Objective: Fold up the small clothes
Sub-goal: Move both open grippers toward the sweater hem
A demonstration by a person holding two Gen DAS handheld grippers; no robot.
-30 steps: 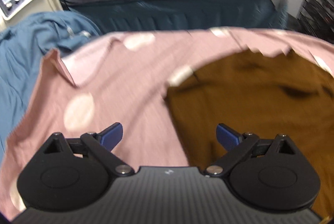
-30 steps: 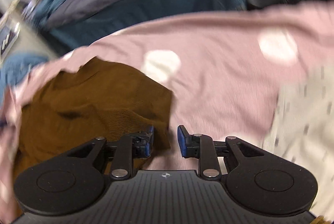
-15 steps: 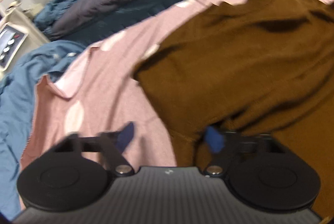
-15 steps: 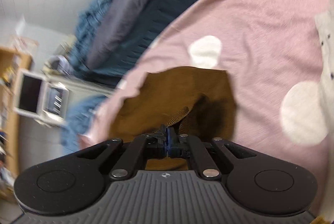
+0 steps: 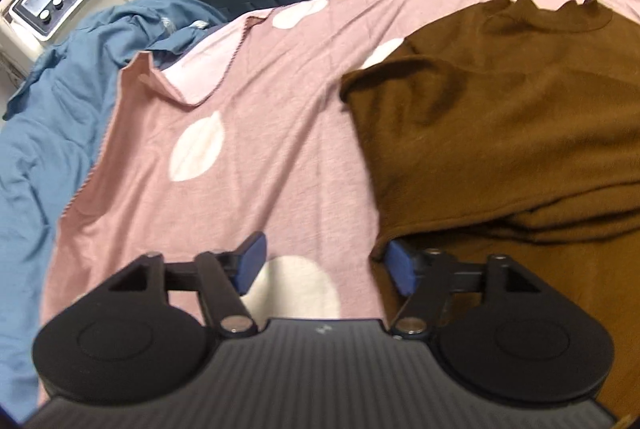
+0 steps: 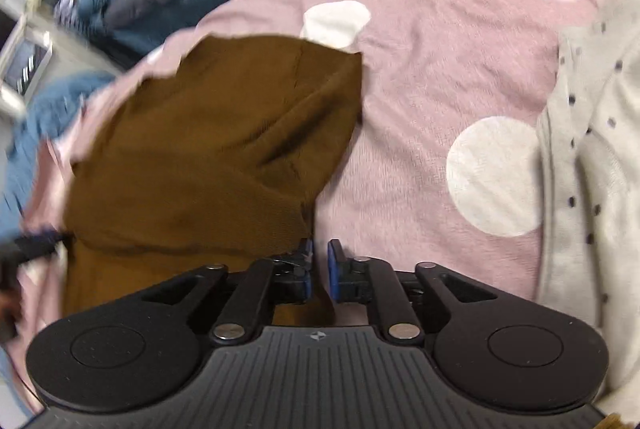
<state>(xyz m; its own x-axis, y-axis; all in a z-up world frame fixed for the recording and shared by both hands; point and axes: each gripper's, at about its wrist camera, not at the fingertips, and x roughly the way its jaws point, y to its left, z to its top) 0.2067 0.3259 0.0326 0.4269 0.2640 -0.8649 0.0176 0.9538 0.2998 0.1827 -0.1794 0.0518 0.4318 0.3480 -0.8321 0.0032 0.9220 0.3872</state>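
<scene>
Covering the bed, pink dotted sheet [image 5: 280, 133]; brown top [image 5: 512, 117] folded at 2 o'clock. Left gripper [image 5: 325, 265] just reopened, empty; right gripper [image 6: 319, 265] just parted, narrow gap, empty. Blue duvet [image 5: 48, 133] at 9 o'clock.

Both grippers have just let go: the left gripper [image 5: 324, 265] has spread its jaws off the brown top's [image 5: 520, 117] folded edge, and the right gripper [image 6: 319, 271] has cracked open from fully pinched, cloth freed, fold now lying flat ahead.
</scene>
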